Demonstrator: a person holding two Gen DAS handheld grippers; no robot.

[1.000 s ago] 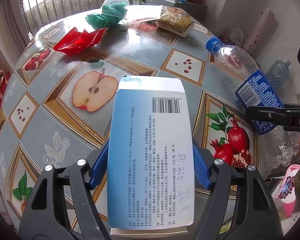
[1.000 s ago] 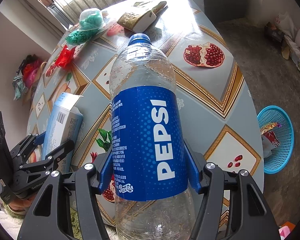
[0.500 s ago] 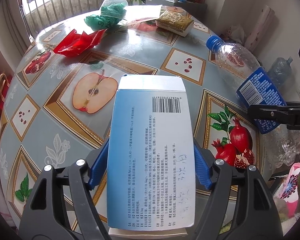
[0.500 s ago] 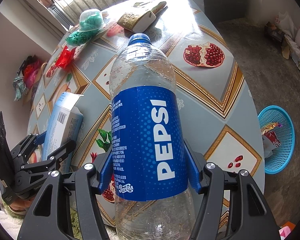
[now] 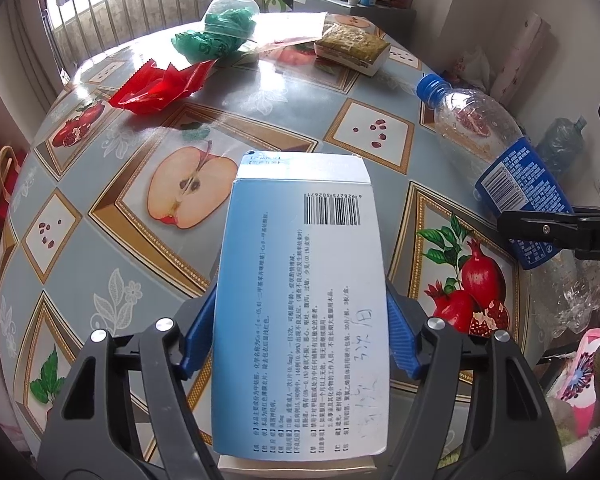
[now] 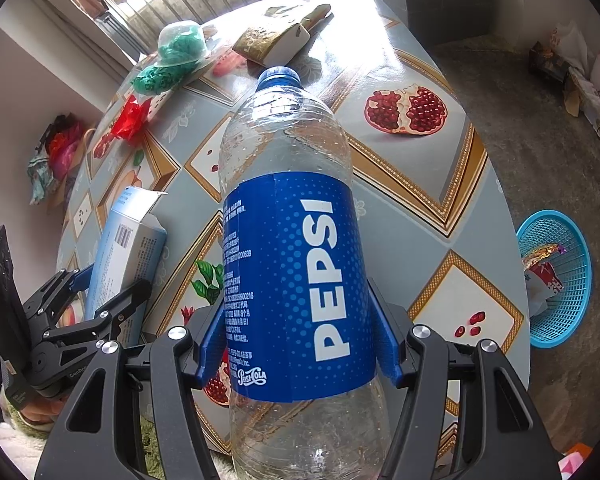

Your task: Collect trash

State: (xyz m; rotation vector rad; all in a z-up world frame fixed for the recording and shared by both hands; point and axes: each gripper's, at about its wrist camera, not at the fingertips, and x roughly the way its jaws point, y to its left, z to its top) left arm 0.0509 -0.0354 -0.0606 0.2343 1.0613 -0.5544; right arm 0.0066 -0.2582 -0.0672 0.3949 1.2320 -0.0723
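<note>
Over the fruit-print table (image 5: 260,92), left gripper (image 5: 300,340) pinches the blue-white carton (image 5: 304,280); at its 3 o'clock, right gripper (image 6: 296,344) clamps the Pepsi bottle (image 6: 292,240).

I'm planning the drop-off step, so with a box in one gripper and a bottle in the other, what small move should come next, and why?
Probably swing the right gripper, shut on the Pepsi bottle, toward the blue basket on the floor past the table edge. The basket already holds wrappers, and it lies on that gripper's side. The left gripper can hold its box and follow.
</note>
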